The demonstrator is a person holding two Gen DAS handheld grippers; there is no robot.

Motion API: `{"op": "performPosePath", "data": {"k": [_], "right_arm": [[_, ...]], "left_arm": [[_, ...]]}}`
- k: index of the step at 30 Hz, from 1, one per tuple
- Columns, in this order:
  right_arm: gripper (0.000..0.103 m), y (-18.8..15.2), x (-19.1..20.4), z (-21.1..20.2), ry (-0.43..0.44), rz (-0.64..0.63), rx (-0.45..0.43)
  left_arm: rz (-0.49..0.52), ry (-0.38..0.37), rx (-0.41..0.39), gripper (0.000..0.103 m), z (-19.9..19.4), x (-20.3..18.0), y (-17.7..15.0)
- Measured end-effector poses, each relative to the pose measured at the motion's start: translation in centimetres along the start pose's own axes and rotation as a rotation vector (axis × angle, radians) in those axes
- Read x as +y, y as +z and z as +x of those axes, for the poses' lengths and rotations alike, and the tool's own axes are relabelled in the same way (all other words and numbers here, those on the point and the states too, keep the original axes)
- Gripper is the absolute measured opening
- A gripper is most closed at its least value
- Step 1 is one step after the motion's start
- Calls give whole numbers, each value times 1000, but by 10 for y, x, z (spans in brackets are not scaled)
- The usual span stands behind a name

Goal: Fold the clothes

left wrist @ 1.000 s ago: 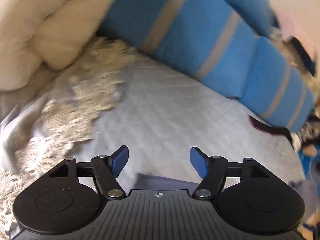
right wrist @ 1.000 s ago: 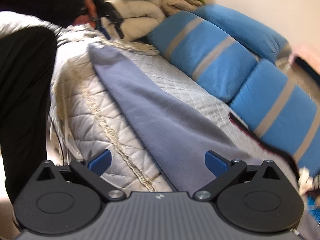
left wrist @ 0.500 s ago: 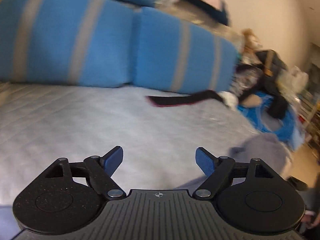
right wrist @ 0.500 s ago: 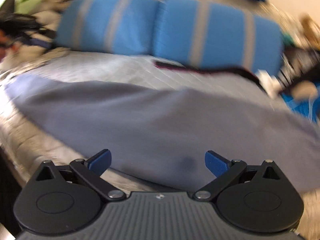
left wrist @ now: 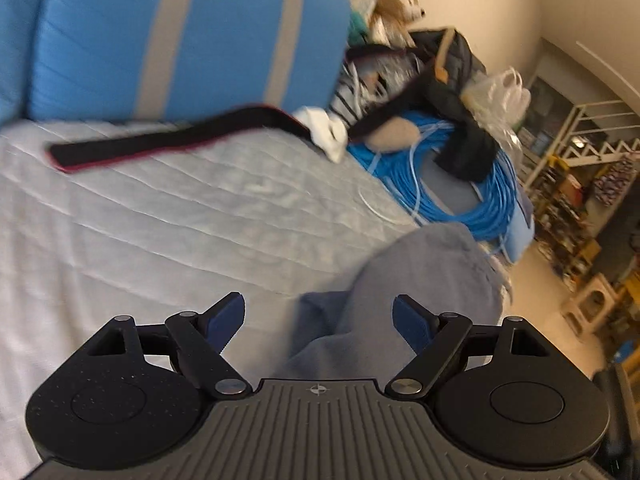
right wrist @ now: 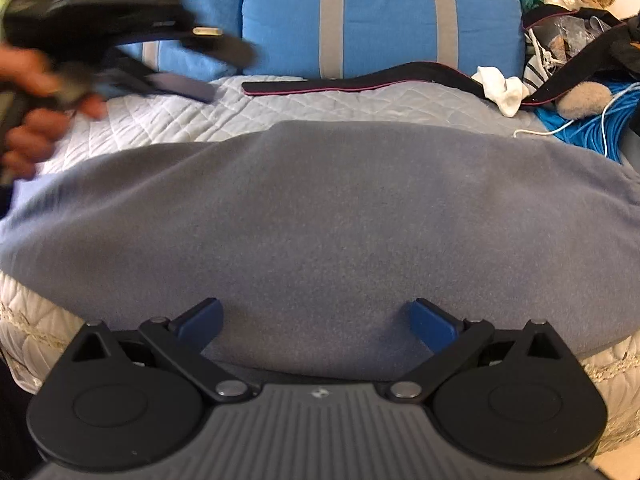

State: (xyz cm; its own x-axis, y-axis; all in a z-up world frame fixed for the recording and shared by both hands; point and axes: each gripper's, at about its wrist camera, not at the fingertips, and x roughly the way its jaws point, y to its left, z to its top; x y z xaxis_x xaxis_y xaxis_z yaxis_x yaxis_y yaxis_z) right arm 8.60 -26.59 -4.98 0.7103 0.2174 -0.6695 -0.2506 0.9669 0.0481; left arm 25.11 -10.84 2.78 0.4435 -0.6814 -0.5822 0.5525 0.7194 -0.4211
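- Since both my grippers are wide open with nothing between the pads, the grey garment [right wrist: 320, 216] is just lying loose on the bed [right wrist: 168, 120] with nothing holding it.
- My right gripper [right wrist: 316, 320] hovers over the near edge of the bed, with the cloth's near hem right under the fingers. My left gripper [left wrist: 318, 316] is at the garment's right-hand end, where a rounded lump [left wrist: 424, 264] of it hangs toward the bed's corner.
- What could go wrong: that end sits so close to the corner that a sloppy pinch or tug could drag it off the bed toward the blue cable coil [left wrist: 460, 200].
- Soft, thick fabric like this may bunch up, so a gripper could easily grab two layers instead of one and the fold would come out crooked.
- Pulling one end ahead of the other would skew the whole strip.
- How it looks: a long grey band stretched sideways across the front of the bed, smooth on top, fleece-like, no wrinkles to speak of. It could be folded lengthwise or just laid out; I can't tell.
- A black strap [right wrist: 360, 78] lies by the blue cushions [right wrist: 380, 16] along the back edge, well apart.
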Motion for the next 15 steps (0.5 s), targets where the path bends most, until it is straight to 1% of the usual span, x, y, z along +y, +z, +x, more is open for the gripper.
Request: {"op": "performPosePath", "data": {"k": [3, 6, 9, 15], "right_arm": [[103, -2, -1, -1, 6, -2, -2], [103, -2, -3, 0, 13, 0, -3], [103, -1, -3, 1, 14, -1, -3], [103, -2, -4, 2, 19, 1, -5]], "left_arm": [[-24, -44, 85, 81, 31, -3, 2], [-87, -132, 140, 81, 52, 2, 1], [-194, -188, 185, 81, 71, 15, 5], [-413, -318, 232, 81, 99, 44, 13]]}}
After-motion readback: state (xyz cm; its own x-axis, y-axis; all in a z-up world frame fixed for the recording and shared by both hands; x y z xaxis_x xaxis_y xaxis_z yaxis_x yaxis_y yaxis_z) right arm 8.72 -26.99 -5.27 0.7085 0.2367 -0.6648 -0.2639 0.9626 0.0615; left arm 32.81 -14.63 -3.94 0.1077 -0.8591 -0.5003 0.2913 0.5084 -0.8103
